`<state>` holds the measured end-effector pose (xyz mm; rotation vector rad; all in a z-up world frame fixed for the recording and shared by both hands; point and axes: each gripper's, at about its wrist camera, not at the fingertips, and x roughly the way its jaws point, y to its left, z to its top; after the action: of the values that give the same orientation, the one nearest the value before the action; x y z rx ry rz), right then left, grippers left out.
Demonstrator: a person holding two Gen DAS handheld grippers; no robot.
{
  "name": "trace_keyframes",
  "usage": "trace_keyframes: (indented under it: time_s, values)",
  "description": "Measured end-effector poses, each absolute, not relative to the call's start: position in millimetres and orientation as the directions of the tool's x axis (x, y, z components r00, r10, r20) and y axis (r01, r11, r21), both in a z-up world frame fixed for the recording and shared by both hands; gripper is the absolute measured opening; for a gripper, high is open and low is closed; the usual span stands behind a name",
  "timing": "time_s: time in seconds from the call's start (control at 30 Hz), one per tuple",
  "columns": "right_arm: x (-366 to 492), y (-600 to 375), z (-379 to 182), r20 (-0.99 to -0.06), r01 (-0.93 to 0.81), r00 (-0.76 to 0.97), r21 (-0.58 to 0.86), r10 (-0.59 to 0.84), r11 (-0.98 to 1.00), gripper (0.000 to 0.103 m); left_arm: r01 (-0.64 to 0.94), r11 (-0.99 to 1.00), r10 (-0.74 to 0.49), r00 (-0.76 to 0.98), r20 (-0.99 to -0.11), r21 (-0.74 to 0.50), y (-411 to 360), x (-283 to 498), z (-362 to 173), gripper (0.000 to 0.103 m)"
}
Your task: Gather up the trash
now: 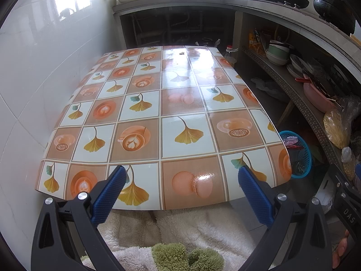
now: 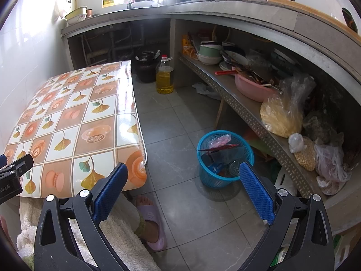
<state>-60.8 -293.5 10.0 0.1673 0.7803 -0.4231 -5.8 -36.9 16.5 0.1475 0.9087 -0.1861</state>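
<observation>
A: Where is the trash to be found?

B: Most of it is already held in the blue basket (image 2: 225, 159) on the floor, right of the desk (image 2: 74, 122): a pink wrapper, a red strip and some dark pieces are seen inside. On the desk itself only one small dark speck (image 1: 181, 53) is noticed, near the far edge. What it is cannot be told; it is too small.

A: And the jaws?

B: On the left gripper (image 1: 181, 180) the jaws are spread wide and nothing is pinched; it is held over the near edge of the desk. The right gripper (image 2: 183, 178) is likewise spread and empty, and it is pointed toward the floor, between the desk corner and the basket.

A: What could go wrong from here?

B: The speck may be missed, because strong glare is thrown on the glossy cloth just around it. If it is thin, it may be slid along the smooth surface instead of being pinched. A long reach is also needed. The basket looks light, so it could be tipped if its rim is knocked. A foot in a lilac slipper (image 2: 151, 223) is placed near it, and the oil bottle (image 2: 165, 76) stands farther on the floor.
</observation>
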Motion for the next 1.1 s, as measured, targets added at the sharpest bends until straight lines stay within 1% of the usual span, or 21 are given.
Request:
trace_keyframes:
  time_s: [1.1]
  values:
    - [-58.6,-292.2,11.7,-0.712,0.428,0.632,-0.008,-0.306,0.904,0.095,0.222,0.974,-0.098,0.600,-0.794,0.048,-35.1,-6.2,15.9,0.097]
